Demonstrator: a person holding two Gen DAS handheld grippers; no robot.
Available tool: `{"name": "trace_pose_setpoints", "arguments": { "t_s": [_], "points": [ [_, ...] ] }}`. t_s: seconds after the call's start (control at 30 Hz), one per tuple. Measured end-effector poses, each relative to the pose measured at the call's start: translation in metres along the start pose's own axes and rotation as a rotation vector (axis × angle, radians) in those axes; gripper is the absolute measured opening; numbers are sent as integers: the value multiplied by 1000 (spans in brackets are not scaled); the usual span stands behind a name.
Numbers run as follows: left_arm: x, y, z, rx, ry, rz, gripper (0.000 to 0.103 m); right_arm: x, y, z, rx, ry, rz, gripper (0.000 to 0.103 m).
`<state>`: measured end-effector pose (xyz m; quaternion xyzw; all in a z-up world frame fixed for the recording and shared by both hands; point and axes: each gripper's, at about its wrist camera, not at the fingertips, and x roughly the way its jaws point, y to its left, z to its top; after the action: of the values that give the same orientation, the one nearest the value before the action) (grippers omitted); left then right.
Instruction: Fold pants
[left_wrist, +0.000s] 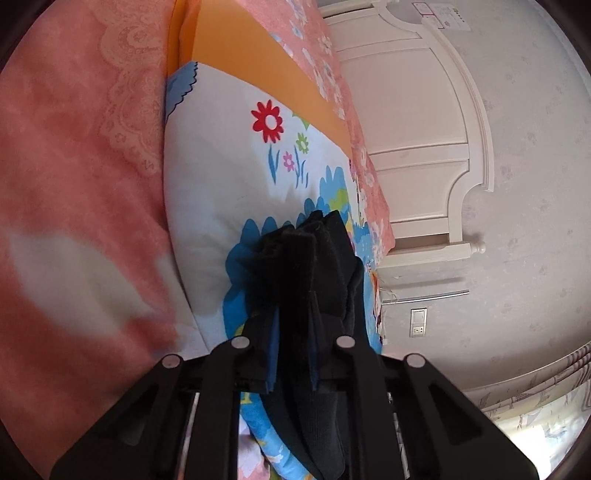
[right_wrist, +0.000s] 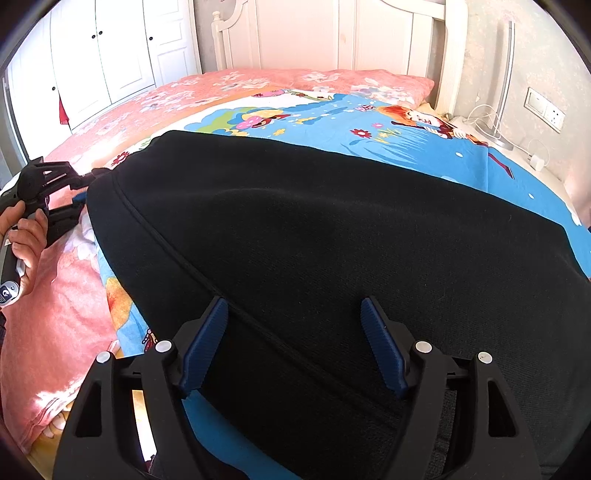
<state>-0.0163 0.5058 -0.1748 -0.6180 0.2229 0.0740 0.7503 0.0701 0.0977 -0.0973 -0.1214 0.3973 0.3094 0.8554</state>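
Note:
The black pants (right_wrist: 314, 236) lie spread across the blue cartoon-print blanket (right_wrist: 406, 147) on the bed. My right gripper (right_wrist: 293, 306) is open, its blue pads (right_wrist: 207, 347) held just above the near part of the pants, one on each side of a seam. My left gripper (left_wrist: 293, 317) is shut on a bunched edge of the pants (left_wrist: 306, 266), and the view is rolled sideways. It also shows in the right wrist view (right_wrist: 88, 175) at the pants' far left end, held by a hand (right_wrist: 26, 236).
A pink floral bedspread (right_wrist: 55, 302) covers the bed around the blanket. A white headboard (right_wrist: 332, 33) stands at the far end, white wardrobe doors (right_wrist: 110, 48) at the far left. Wall sockets and a white charger cable (right_wrist: 487, 122) are at the right.

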Motion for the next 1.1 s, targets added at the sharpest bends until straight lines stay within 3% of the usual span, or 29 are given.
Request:
{"name": "trace_pose_setpoints", "arguments": {
  "t_s": [0.07,0.17,0.37,0.43,0.47,0.57,0.7,0.83,1.0,1.1],
  "points": [
    [-2,-5,-4,24,-18,-5,14,0,0,0,3,-1,0,70],
    [1,3,-5,-28,-20,-13,41,0,0,-1,2,-2,-1,70],
    [14,-2,-9,11,14,-21,40,-1,0,-1,2,-2,-2,71],
    [15,-4,-8,31,10,-8,32,-1,0,-1,1,-2,-2,71],
    [16,-4,-6,38,5,6,22,-1,0,-1,1,-1,-1,71],
    [18,-6,-7,52,-1,13,21,-2,-2,1,10,18,7,71],
    [17,-2,-6,48,2,3,20,-9,-8,26,65,39,75,71],
    [17,2,-6,45,1,-5,20,3,-9,74,66,13,56,71],
    [16,3,-6,43,4,-12,20,40,-4,123,12,18,-68,71],
    [16,4,-6,42,5,-15,20,80,-3,131,-57,104,-212,71]
  ]
}}
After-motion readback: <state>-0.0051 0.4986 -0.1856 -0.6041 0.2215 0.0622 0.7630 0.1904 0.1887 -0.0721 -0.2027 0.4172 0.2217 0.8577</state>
